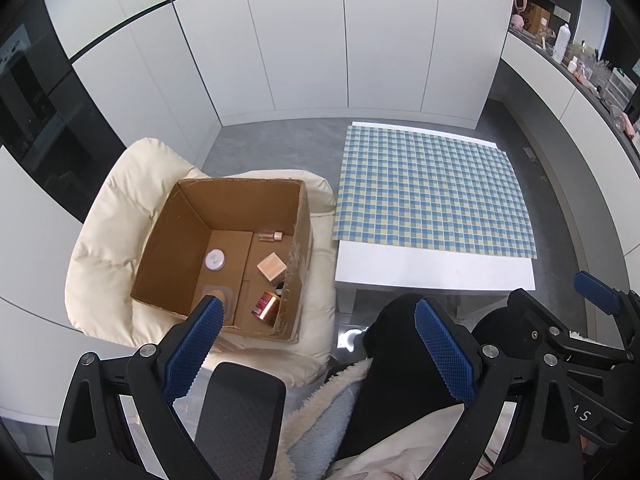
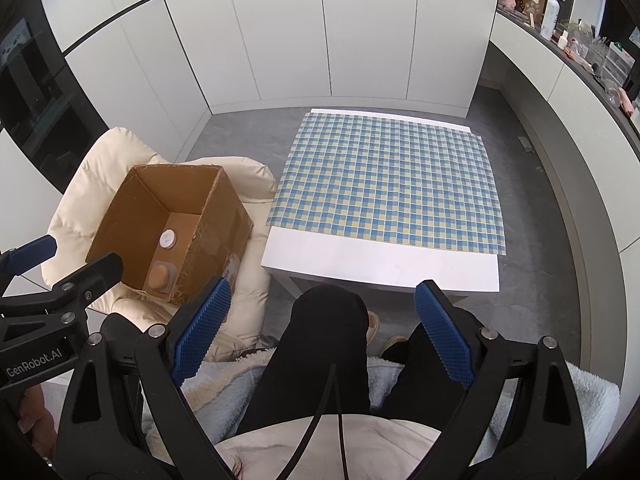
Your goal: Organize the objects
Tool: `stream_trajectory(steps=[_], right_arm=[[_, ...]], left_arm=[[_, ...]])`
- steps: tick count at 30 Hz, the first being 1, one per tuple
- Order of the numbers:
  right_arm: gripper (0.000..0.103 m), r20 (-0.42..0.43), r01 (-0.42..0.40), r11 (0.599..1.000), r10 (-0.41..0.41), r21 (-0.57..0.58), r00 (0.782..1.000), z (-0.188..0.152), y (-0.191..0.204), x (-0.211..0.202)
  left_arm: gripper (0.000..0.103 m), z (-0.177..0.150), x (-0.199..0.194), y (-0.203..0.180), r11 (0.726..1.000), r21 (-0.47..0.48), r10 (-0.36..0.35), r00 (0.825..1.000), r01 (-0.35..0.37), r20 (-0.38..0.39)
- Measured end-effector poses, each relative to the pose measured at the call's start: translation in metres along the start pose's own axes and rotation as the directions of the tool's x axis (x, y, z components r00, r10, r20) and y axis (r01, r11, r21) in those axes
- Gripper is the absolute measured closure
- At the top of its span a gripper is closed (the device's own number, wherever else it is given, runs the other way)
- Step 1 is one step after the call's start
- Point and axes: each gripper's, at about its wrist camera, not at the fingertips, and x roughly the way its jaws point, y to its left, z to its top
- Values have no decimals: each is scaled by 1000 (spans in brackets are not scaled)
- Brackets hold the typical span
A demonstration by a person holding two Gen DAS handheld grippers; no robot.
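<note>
A: Fingers?
B: Left gripper (image 1: pixel 318 346) & right gripper (image 2: pixel 322 330) both spread wide, nothing held, hanging above the lap, clear of everything.
A: Stuff?
B: All in the box (image 1: pixel 180 236) on the cushion (image 1: pixel 108 216), left of the counter (image 2: pixel 380 262): white jar (image 1: pixel 215 259), pink cube (image 1: pixel 272 266), red can (image 1: pixel 267 307). Checked cloth (image 2: pixel 388 180) bare.

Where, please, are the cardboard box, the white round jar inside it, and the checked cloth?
cardboard box (image 1: pixel 172 240): left wrist view, on its inner left wall.
white round jar (image 1: pixel 215 259): left wrist view, on its lid.
checked cloth (image 2: pixel 388 176): right wrist view, on the middle of the cloth.
</note>
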Motion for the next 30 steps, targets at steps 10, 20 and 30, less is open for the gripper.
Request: stream_trajectory(steps=[10, 20, 30], right_arm=[[8, -8, -7, 1000, 7, -8, 1000, 0, 1, 3], [8, -14, -6, 1000, 6, -12, 1000, 1, 4, 7], [8, -29, -13, 1000, 13, -14, 999, 1, 6, 12]], left_arm=[[6, 0, 3, 3, 1000, -4, -2, 1000, 2, -8], [6, -1, 6, 6, 1000, -11, -9, 1000, 9, -16], [6, -2, 11, 8, 1000, -23, -19, 999, 19, -31]])
